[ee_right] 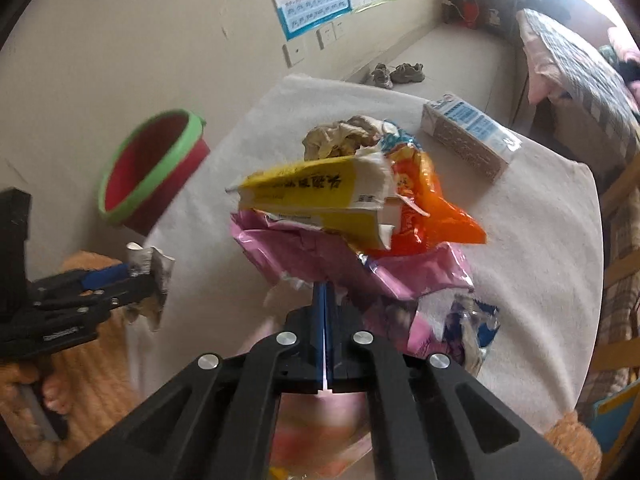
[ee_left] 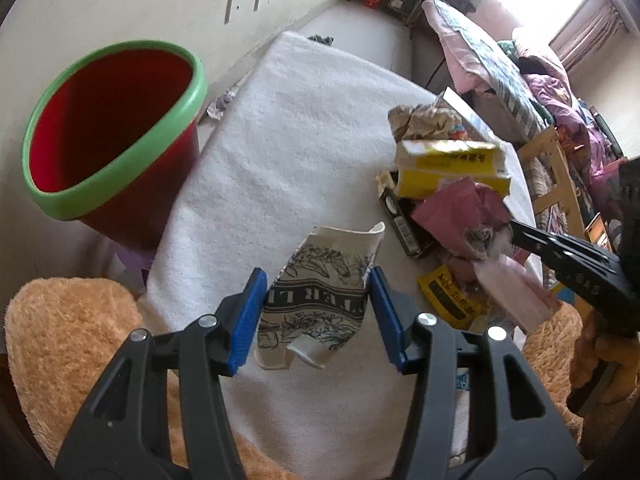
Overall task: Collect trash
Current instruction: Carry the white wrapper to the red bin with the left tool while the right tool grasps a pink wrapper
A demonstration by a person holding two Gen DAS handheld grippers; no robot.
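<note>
Only the right wrist view shows a blue-and-white rectangular carton (ee_right: 472,136). The left gripper (ee_left: 316,300) is clamped on a flattened printed paper cup (ee_left: 320,300); the right gripper (ee_right: 324,292) is clenched on a crumpled pink plastic wrapper (ee_right: 320,256). A red bucket with green rim (ee_left: 116,128) is seen beside the white towel-covered table (ee_left: 304,128).

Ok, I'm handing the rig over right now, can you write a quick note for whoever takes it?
Left gripper: shut on the crushed printed paper cup, lifted above the white cloth.
Right gripper: shut on the pink wrapper at the edge of the trash pile.
Red bin with green rim: beside the table, left; looks empty as far as visible.
Left: bin the cup and wrapper, then the yellow box, orange bag, crumpled paper, milk carton.
</note>
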